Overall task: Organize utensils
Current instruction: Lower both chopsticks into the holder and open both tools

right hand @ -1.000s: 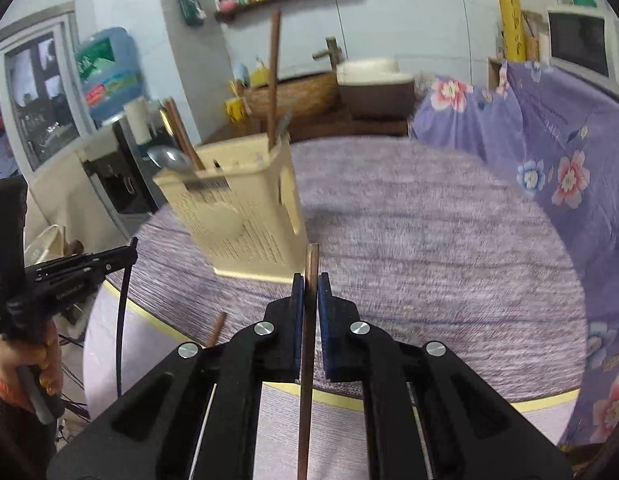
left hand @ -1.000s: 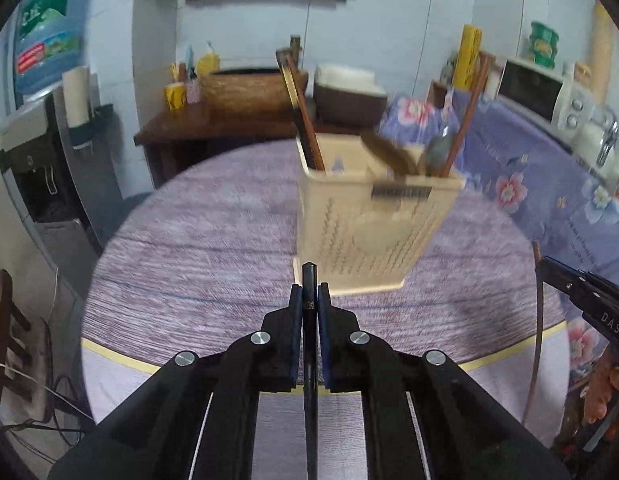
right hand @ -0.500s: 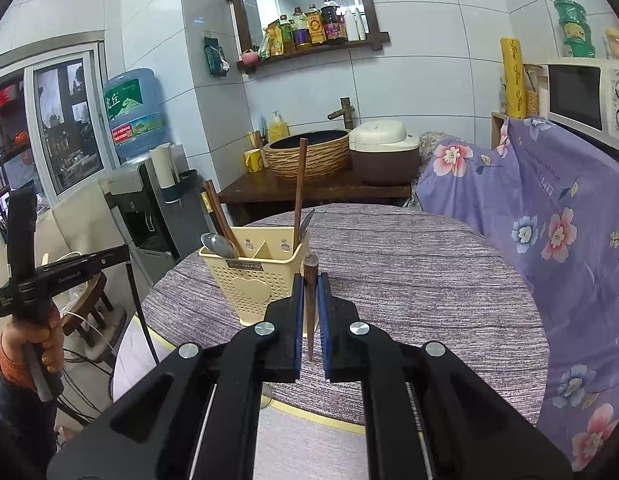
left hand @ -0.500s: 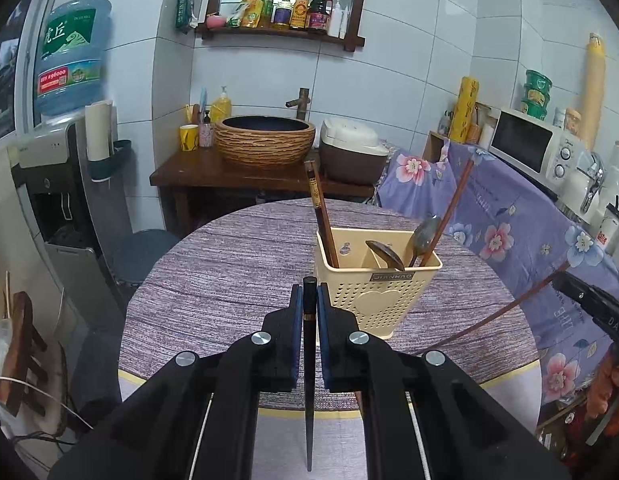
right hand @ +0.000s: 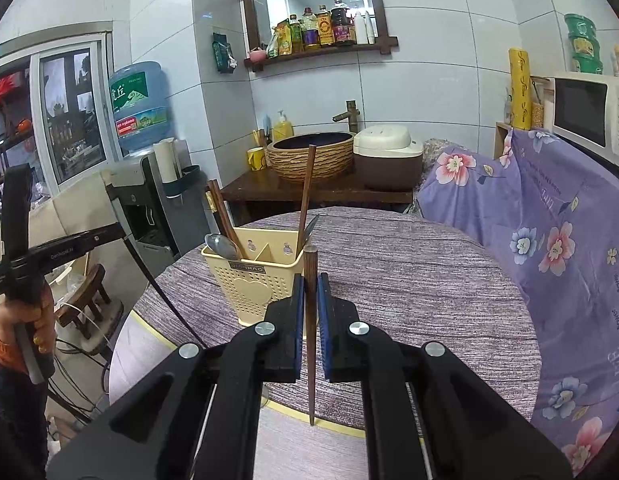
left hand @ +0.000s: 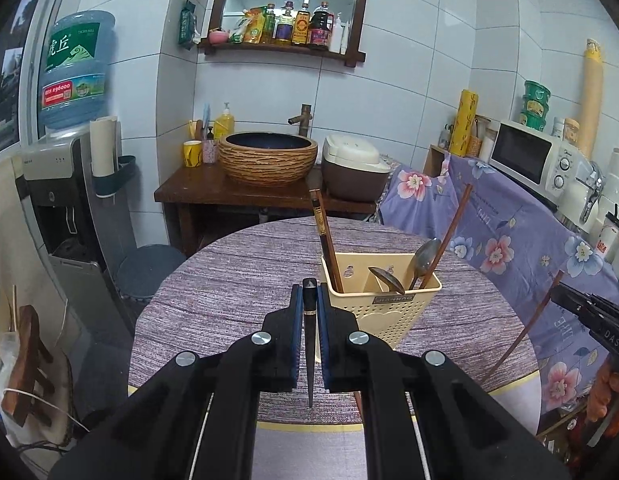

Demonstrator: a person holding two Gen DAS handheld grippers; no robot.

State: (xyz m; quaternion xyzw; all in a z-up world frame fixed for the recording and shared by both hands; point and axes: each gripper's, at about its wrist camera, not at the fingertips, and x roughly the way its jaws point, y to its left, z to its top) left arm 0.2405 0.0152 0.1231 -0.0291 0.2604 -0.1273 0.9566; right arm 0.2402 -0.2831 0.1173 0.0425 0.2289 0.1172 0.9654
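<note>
A cream utensil holder (left hand: 379, 312) stands on the round purple table (left hand: 237, 280); it also shows in the right wrist view (right hand: 251, 280). It holds dark chopsticks (left hand: 327, 240), a brown chopstick (left hand: 449, 232) and spoons (left hand: 423, 254). My left gripper (left hand: 310, 300) is shut on a black chopstick (left hand: 310, 344), held upright above the table's near edge, left of the holder. My right gripper (right hand: 310, 292) is shut on a brown chopstick (right hand: 310, 320), held upright to the right of the holder. The right gripper's brown chopstick also shows in the left wrist view (left hand: 525, 328).
A wooden counter (left hand: 229, 192) with a basin (left hand: 267, 156) and rice cooker (left hand: 355, 168) stands behind the table. A floral purple cloth (right hand: 549, 248) covers the right side, with a microwave (left hand: 537, 158). A water dispenser (left hand: 65, 168) stands left.
Both grippers have pulled up and back from the holder, each still gripping its chopstick. The holder now looks smaller and farther off.
</note>
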